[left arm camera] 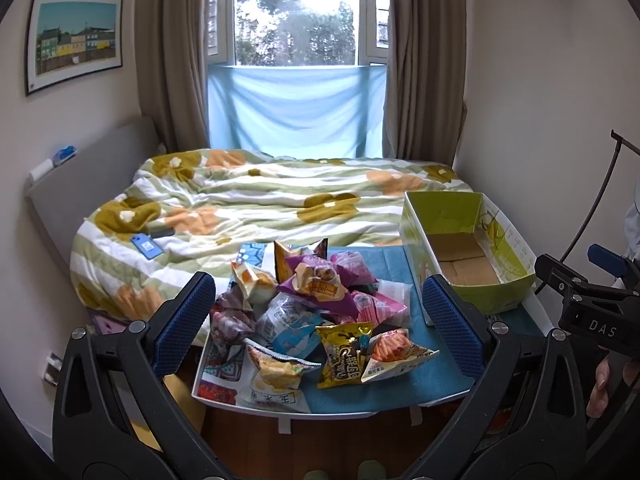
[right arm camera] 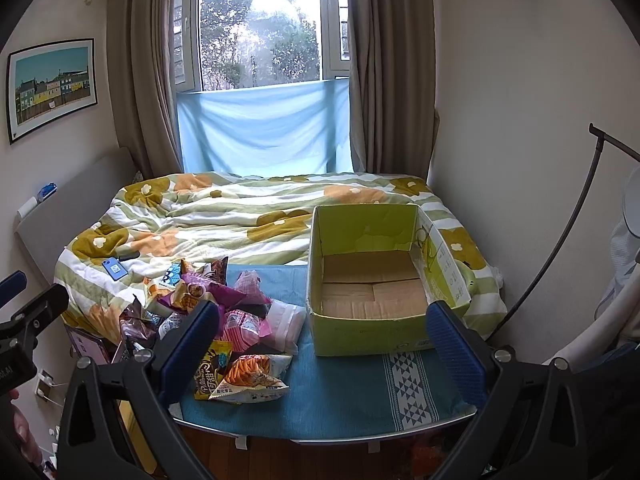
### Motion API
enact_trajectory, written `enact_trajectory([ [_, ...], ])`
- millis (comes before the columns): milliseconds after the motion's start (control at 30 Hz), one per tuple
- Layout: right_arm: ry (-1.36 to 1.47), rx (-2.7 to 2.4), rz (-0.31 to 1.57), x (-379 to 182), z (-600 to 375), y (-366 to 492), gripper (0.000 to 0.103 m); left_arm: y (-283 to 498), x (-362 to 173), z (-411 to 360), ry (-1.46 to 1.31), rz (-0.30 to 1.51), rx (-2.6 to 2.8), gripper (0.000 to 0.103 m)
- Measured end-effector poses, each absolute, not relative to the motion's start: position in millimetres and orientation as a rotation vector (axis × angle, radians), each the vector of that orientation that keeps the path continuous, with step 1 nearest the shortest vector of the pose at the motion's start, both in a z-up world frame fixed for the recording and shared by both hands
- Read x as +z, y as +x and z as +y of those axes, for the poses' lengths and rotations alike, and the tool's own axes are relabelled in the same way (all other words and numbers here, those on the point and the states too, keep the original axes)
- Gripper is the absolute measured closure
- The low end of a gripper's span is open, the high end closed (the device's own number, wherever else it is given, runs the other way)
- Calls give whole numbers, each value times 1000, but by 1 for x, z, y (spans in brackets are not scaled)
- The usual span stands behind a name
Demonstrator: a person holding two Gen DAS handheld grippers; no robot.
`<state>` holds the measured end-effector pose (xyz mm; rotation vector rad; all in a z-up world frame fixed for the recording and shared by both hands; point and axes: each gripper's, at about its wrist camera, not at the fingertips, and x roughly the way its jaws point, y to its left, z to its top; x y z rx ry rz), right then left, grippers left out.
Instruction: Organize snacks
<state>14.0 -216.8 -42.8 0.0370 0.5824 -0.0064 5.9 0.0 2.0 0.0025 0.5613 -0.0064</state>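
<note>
Snacks: a loose heap of crinkled packets [left arm camera: 308, 312] lies on the left half of the table [right arm camera: 344, 412], some on top of others, none in the box.
Front packets: a gold bag with dark lettering [left arm camera: 346, 354] lies at the near edge of the heap, touching an orange-and-white bag of stick snacks [left arm camera: 394, 354] on its right; a pale yellow packet [left arm camera: 276, 372] lies to its left.
Top of heap: a purple packet [left arm camera: 320, 282] showing a picture of food sits highest, with pink packets [right arm camera: 242, 326] just behind and beside it.
Box: a green cardboard box [right arm camera: 360, 332] stands open on the right half of the table, touching the bed's edge; I see only its bare brown floor inside.
Table cover: a blue cloth with a white patterned strip [right arm camera: 412, 384] near my right side.
Bed: a flowered quilt [left arm camera: 256, 200] lies behind the table, with a blue phone [left arm camera: 147, 247] on it.
My left claw [left arm camera: 320, 326]: held level above the table's near edge, pointing at the heap, its blue pads spread wide apart with nothing between them.
My right claw [right arm camera: 324, 354]: held level beside the left one, pointing between the heap and the box, pads likewise wide apart and bare.
My hand: fingers [left arm camera: 602, 388] wrap the right claw's handle at the picture's edge.
</note>
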Motion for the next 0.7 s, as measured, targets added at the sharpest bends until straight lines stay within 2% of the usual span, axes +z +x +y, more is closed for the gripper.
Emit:
enact_trajectory([
  [700, 37, -8, 589, -47, -215, 20, 0, 14, 1, 0, 10, 568, -20, 0],
])
